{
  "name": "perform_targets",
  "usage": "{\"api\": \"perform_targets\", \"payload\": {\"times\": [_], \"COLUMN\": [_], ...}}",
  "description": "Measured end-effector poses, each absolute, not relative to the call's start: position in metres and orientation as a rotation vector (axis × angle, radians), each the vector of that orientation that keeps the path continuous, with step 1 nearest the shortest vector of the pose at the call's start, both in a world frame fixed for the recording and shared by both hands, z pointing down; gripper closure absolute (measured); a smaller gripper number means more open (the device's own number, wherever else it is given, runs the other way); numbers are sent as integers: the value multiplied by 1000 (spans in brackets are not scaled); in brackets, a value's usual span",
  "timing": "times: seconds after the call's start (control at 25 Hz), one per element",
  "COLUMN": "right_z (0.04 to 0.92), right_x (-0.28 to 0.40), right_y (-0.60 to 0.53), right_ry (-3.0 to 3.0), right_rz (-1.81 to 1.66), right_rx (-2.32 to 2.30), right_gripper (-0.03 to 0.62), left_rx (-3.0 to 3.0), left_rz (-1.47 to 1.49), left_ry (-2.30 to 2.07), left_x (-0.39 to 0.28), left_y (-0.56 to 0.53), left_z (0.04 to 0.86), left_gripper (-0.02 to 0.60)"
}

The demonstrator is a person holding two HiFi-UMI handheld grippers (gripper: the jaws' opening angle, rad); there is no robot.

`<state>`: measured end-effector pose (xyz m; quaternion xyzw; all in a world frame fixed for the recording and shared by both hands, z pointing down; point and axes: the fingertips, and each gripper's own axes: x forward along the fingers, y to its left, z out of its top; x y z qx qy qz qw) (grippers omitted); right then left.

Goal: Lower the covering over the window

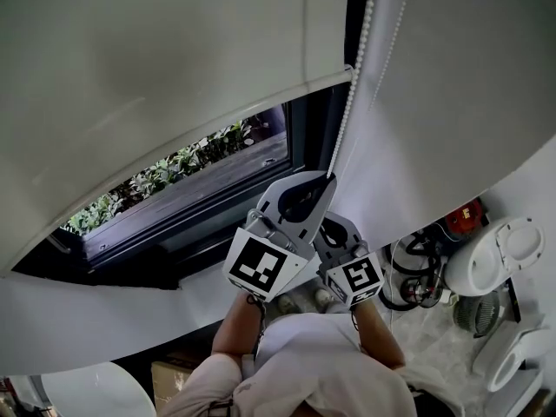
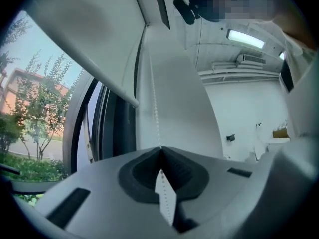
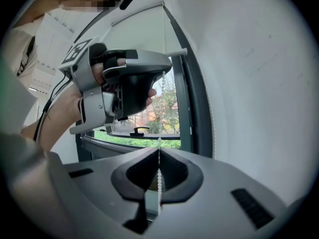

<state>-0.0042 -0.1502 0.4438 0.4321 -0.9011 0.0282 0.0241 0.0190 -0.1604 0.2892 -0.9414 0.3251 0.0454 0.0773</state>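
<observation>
**A:** What do we have around us in the head view?

**B:** The roller blind (image 1: pixel 130 76) hangs partway down the window (image 1: pixel 208 189). Its bottom rail (image 1: pixel 174 150) crosses the glass, and plants (image 1: pixel 174 168) show outside below it. Low on the right we see cables (image 1: pixel 417 276) and white appliances (image 1: pixel 495 263). The bead chain (image 1: pixel 352 94) drops beside the blind's right edge to our left gripper (image 1: pixel 327 181). Our right gripper (image 1: pixel 334 229) is just under it.

**A:** And the left gripper view?

**B:** Our jaws are closed tight on the bead chain, which runs up past the rail. Trees (image 2: pixel 40 108) stand on the left, and a ceiling light (image 2: pixel 245 39) is on the far right.

**A:** The right gripper view?

**B:** Those jaws are pinched together on the same chain, lower down. Our left gripper sits above them, in front of the window.
</observation>
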Motion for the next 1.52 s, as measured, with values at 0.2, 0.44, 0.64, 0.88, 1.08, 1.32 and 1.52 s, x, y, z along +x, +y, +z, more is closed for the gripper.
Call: {"api": "perform_targets", "payload": {"times": [0.2,0.44,0.64,0.88,1.08,1.32,1.52], "right_z": [474,506,529,554,579,606,629], "right_x": [-5,-7,-7,-10,-11,-13,-14], "right_y": [-152,-158,-158,-161,-161,-157,-152], "right_ry": [-2737,-2687,-2647,-2604,-2558,-2515,-2482], "right_rz": [169,238,286,329,370,410,445], "right_rx": [1315,1292,1278,1257,1228,1193,1164], "right_gripper": [595,595,595,595,595,594,594], "left_rx": [-2860,-2908,-2935,-2953,-2986,-3038,-3071], "left_rz": [72,34,1,-14,-60,-96,-131], "left_ry": [999,1024,1034,1060,1068,1092,1104], "left_x": [20,19,22,16,16,12,11], "left_y": [-164,-171,-172,-178,-180,-180,-177], "left_z": [321,354,377,405,429,459,481], "left_gripper": [568,568,568,568,568,568,568]}}
